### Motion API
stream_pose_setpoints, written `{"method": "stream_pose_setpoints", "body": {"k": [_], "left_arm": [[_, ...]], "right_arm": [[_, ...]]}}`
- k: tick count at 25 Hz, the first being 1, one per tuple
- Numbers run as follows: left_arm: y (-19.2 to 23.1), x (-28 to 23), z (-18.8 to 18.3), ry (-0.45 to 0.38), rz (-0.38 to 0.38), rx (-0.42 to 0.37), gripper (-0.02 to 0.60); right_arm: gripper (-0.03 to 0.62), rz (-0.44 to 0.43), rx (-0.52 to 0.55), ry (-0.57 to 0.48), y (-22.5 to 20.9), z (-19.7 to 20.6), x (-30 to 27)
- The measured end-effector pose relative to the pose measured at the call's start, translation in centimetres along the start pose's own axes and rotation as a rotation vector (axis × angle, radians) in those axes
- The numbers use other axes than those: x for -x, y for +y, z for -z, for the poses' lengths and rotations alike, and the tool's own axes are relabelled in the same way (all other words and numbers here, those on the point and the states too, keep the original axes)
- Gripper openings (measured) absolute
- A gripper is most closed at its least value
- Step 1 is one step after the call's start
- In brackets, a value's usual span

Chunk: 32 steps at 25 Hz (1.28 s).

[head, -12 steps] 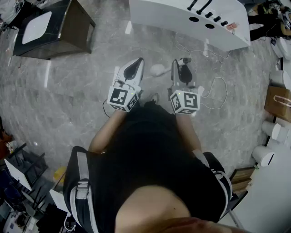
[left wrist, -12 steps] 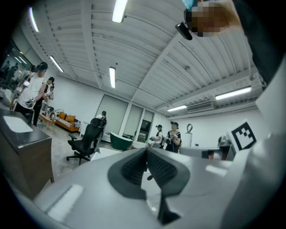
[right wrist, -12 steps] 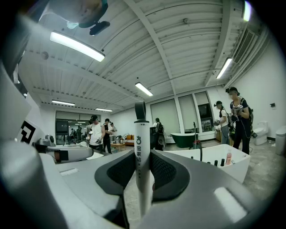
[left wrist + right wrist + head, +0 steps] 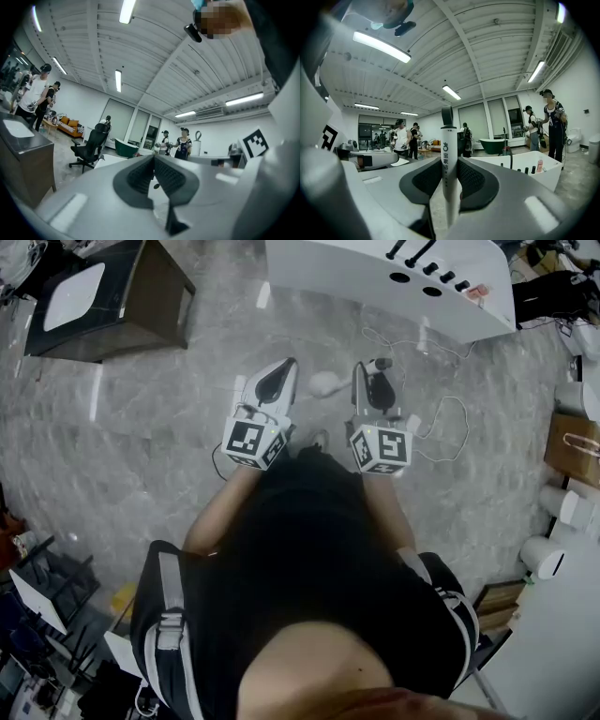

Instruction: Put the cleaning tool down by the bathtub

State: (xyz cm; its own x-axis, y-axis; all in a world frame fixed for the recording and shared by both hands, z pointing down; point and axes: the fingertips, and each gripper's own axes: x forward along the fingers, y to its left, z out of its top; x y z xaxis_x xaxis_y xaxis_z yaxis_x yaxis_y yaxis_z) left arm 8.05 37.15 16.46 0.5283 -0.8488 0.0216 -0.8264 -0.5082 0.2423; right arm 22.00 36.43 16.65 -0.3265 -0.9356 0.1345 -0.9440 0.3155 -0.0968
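While right hand-held gripper point(image 4: 450, 164) pinches tool point(image 4: 448, 136) upright, tub point(image 4: 328, 282) lies ahead, top of frame; left hand-held gripper point(image 4: 153, 161) pressed together, empty.

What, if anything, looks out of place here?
A thin white cable lies in loose loops on the floor near the bathtub and the right gripper; it could catch a foot. Nothing looks spilled or broken.
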Motion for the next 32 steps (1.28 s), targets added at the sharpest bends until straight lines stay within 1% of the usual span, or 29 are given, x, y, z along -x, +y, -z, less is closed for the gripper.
{"method": "stream_pose_setpoints", "body": {"k": [5, 11, 19, 23, 27, 32], "left_arm": [[1.0, 0.3, 0.0, 0.004, 0.007, 0.006, 0.009], [2.9, 0.2, -0.3, 0.004, 0.018, 0.003, 0.009], [6.8, 0.8, -0.6, 0.015, 0.035, 0.017, 0.009], [8.3, 0.6, -0.6, 0.021, 0.047, 0.009, 0.009], [8.6, 0.6, -0.3, 0.034, 0.069, 0.03, 0.009], [9.0, -1.1, -0.1, 0.033, 0.064, 0.02, 0.009]], "right_arm": [[0.101, 0.001, 0.001, 0.008, 1.0, 0.4, -0.5], [0.101, 0.016, 0.005, -0.013, 2.1, 0.1, -1.8], [0.101, 0.04, -0.007, -0.016, 4.6, 0.3, -4.2], [0.101, 0.045, -0.002, -0.016, 5.5, 0.6, -5.4], [0.101, 0.046, -0.002, -0.009, 6.0, 0.6, -6.3], [0.101, 0.039, 0.003, -0.009, 5.2, 0.4, -8.3]]}}
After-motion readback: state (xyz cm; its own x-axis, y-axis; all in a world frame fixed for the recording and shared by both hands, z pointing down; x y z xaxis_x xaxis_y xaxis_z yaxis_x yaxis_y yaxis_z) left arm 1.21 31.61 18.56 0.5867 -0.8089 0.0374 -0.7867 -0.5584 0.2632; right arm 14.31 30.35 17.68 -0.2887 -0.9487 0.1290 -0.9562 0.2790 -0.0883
